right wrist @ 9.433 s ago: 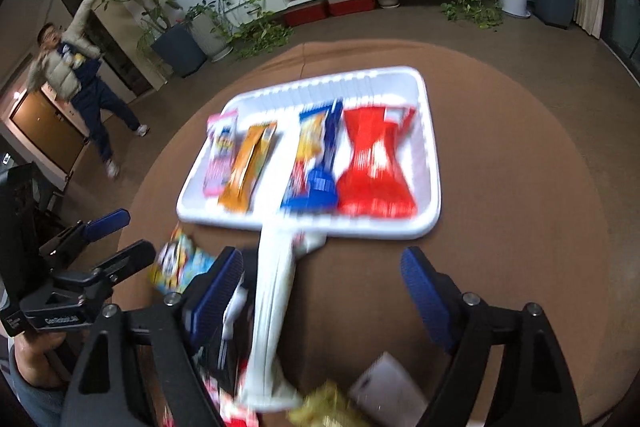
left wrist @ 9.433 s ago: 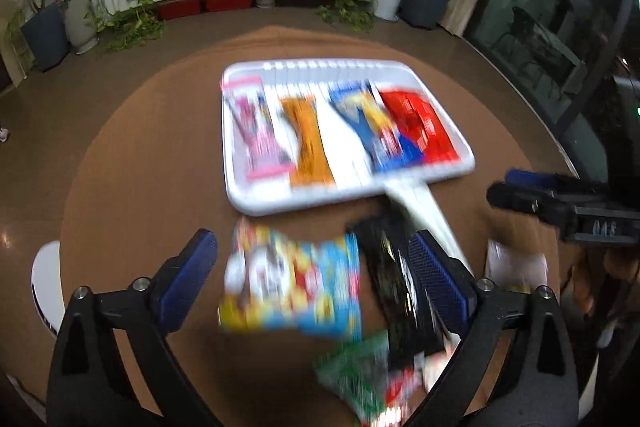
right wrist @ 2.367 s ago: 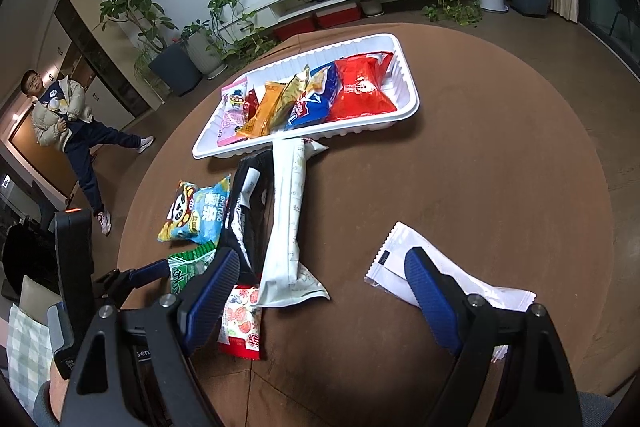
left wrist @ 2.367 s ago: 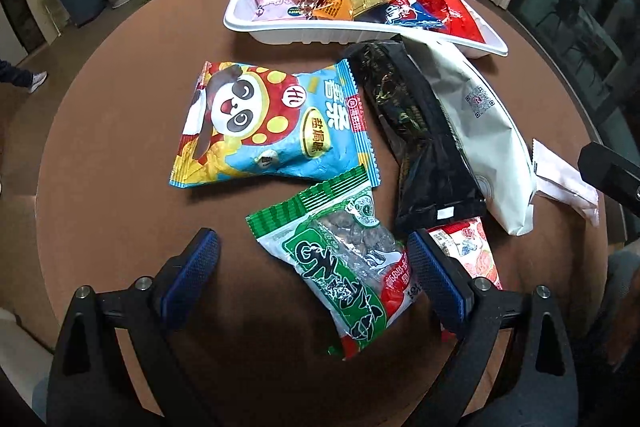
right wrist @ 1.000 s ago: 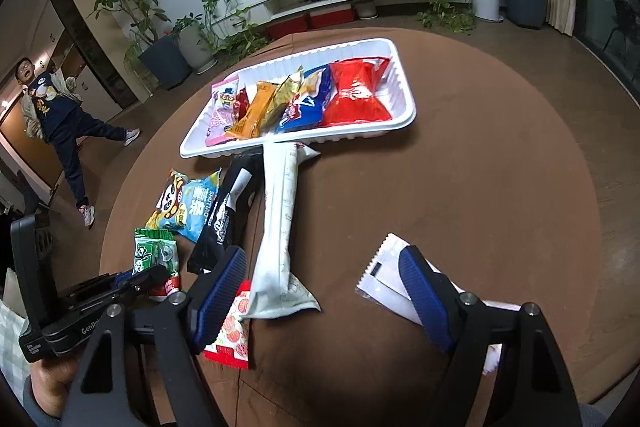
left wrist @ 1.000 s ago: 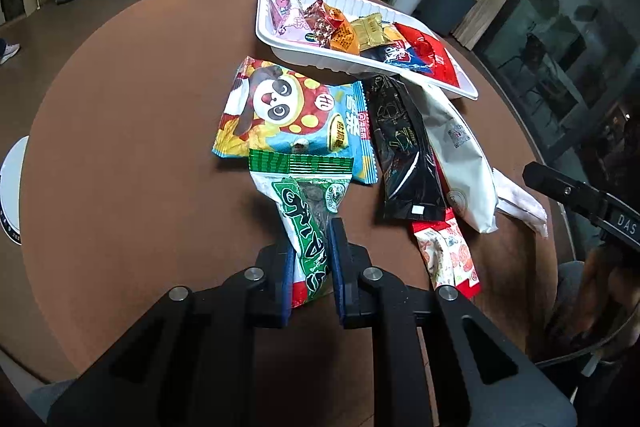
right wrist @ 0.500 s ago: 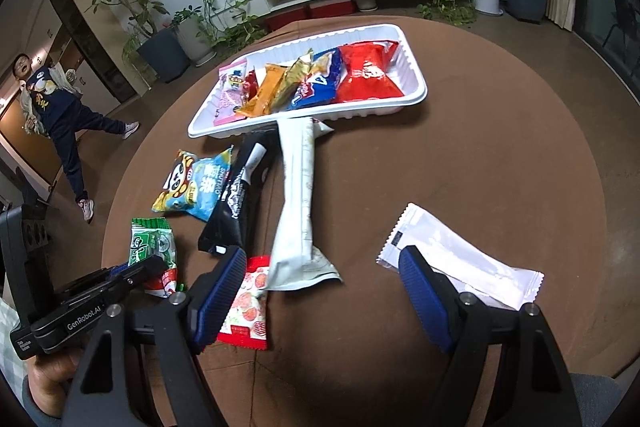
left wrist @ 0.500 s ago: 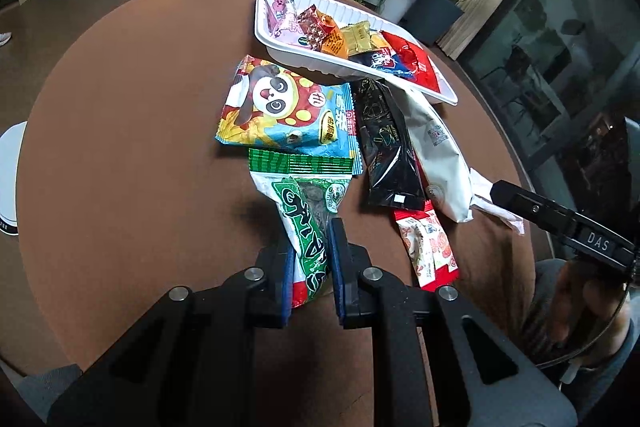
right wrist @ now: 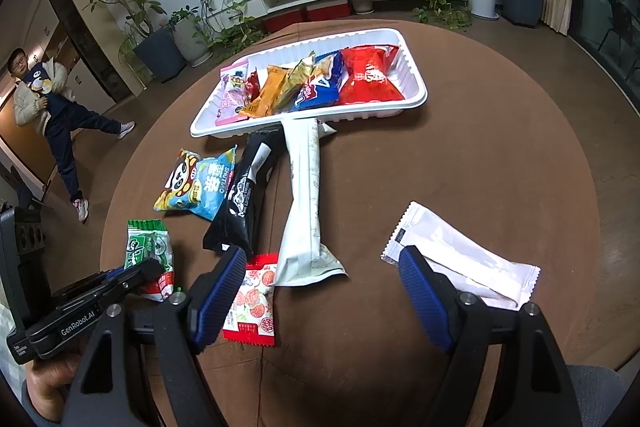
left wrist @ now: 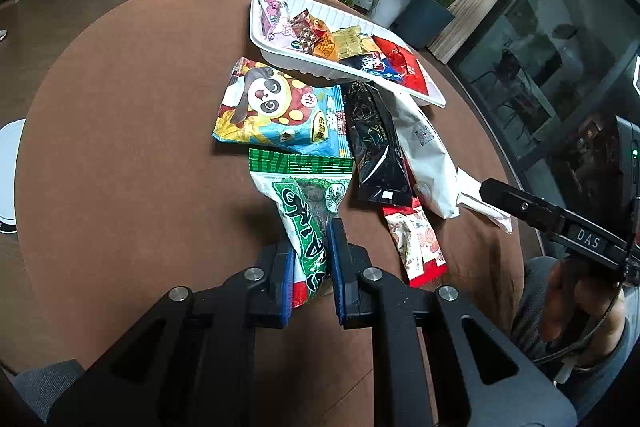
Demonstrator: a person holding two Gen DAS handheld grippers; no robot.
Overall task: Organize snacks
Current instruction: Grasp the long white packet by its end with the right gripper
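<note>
Step in hand: pickup of the green snack packet (left wrist: pixel 308 223), pinched at its near end by the left tongs (left wrist: pixel 311 259), pads pressed onto the wrapper; its far end lies on the round brown surface (left wrist: pixel 120 147), just beside the panda-print bag (left wrist: pixel 280 111). Right tongs (right wrist: pixel 322 293) spread wide, holding nothing, above the surface between the red-and-white sachet (right wrist: pixel 252 301) and the white pouch (right wrist: pixel 460 259). White tray (right wrist: pixel 416 95) already crowded. Next move, by judgement: lift clear, carry over the loose packets, find a gap.

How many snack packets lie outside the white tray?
6: green packet in the left claw, panda bag, black pouch, long white pouch, red packet, white sachet.
</note>
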